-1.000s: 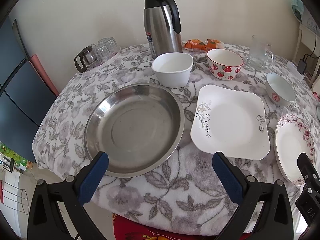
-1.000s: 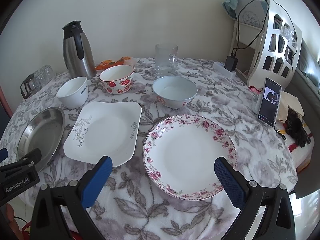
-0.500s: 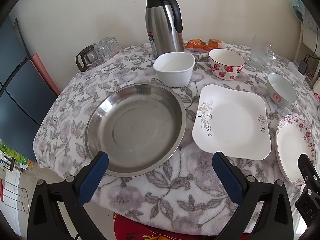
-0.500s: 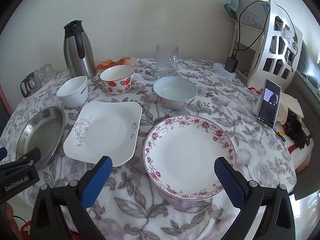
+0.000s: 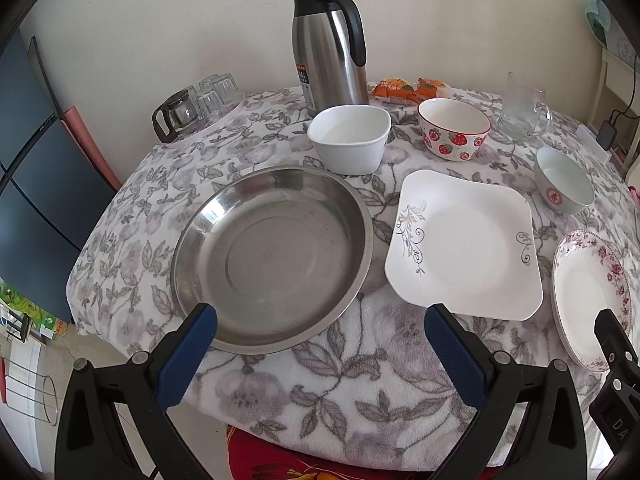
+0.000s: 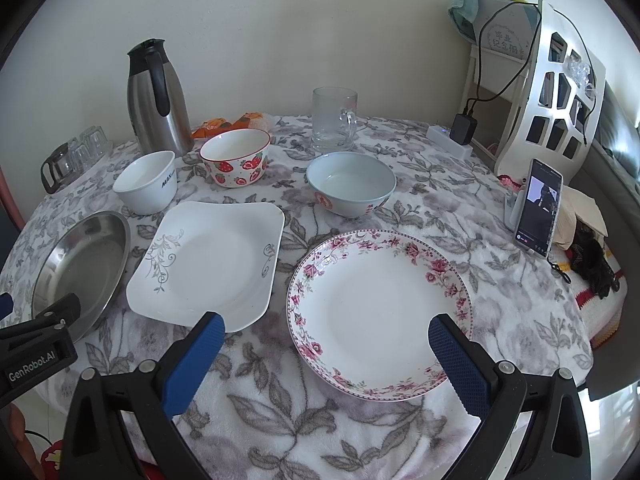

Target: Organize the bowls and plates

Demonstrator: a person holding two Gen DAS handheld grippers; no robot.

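A steel plate (image 5: 272, 256) (image 6: 80, 256) lies at the table's left. To its right sits a square white plate (image 5: 464, 244) (image 6: 212, 264), then a round plate with a rose rim (image 6: 380, 312) (image 5: 588, 296). Behind them stand a white bowl (image 5: 350, 144) (image 6: 146, 186), a strawberry bowl (image 5: 454, 128) (image 6: 236, 158) and a pale blue bowl (image 6: 351, 188) (image 5: 564, 184). My left gripper (image 5: 320, 320) hangs open near the steel plate's front rim. My right gripper (image 6: 326, 332) is open over the rose plate's near edge. Neither holds anything.
A steel thermos jug (image 5: 330, 44) (image 6: 158, 96), a glass mug (image 6: 334, 120), orange snack packets (image 5: 408, 88) and a tray of glasses (image 5: 196, 108) line the back. A phone on a stand (image 6: 538, 208), charger (image 6: 464, 130) and white shelf (image 6: 560, 92) stand at the right.
Both views have shifted very slightly; the dishes have not moved and both grippers stay open.
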